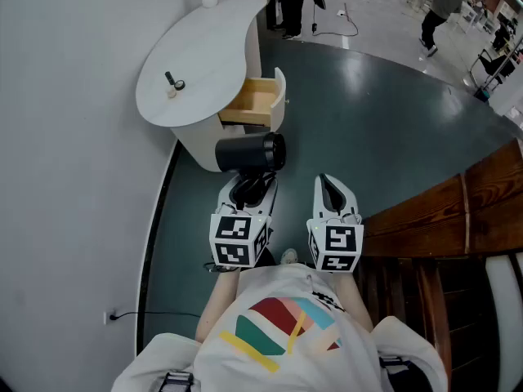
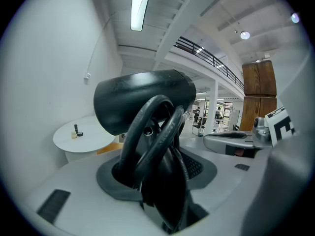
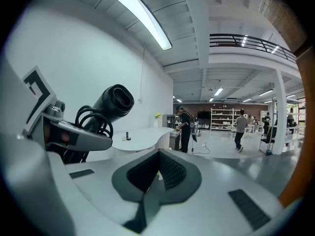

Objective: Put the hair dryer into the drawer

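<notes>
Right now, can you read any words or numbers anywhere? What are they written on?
No words or numbers can be read in any view.
Left marker cube and right marker cube: black-and-white square patterns only, no letters.
Shirt: coloured stripes, no words.
Hair dryer: no print that I can make out.
Shelves far back in the hall: too small to read anything.
</notes>
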The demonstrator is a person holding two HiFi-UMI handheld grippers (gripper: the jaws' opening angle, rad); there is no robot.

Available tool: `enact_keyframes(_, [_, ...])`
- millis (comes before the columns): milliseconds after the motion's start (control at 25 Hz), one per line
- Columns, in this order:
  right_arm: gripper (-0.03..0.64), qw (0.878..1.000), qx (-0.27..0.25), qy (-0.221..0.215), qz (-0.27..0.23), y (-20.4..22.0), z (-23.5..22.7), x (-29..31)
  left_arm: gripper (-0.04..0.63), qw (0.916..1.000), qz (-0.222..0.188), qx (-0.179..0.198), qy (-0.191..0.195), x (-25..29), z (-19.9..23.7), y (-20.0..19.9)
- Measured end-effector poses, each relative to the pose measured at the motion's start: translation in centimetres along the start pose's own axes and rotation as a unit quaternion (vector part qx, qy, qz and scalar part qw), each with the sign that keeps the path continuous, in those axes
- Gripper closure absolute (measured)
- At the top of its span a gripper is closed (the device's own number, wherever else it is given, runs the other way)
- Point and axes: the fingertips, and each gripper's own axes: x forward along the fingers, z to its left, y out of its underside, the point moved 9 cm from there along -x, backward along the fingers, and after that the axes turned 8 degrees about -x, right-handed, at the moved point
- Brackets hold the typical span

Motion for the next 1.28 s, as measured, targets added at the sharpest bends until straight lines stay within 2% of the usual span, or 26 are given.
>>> enact_keyframes(400, [0.606,1.0,0.002,0.009,0.0,-0.1,-1.1,0.6,0.371,1.0,-0.004,0.008,0.005,1.4,-0.2,-1.0])
enact_keyframes(560, [0.606,1.0,0.025,0.005,-0.016,0.0,-1.9,0.8,0.371,0.9999,-0.001,0.01,0.009,2.3,-0.5,-1.1])
enact_keyframes(960, [0.606,1.0,0.021,-0.001,-0.007,0.6,-3.0,1.7,0.371,0.9998,-0.004,-0.012,0.011,3.8,-0.4,-1.4])
enact_keyframes(1280, [0.606,1.0,0.026,0.01,-0.002,0.6,-4.4,2.4,0.371,0.9998,-0.01,-0.015,0.011,5.0,-0.3,-2.4])
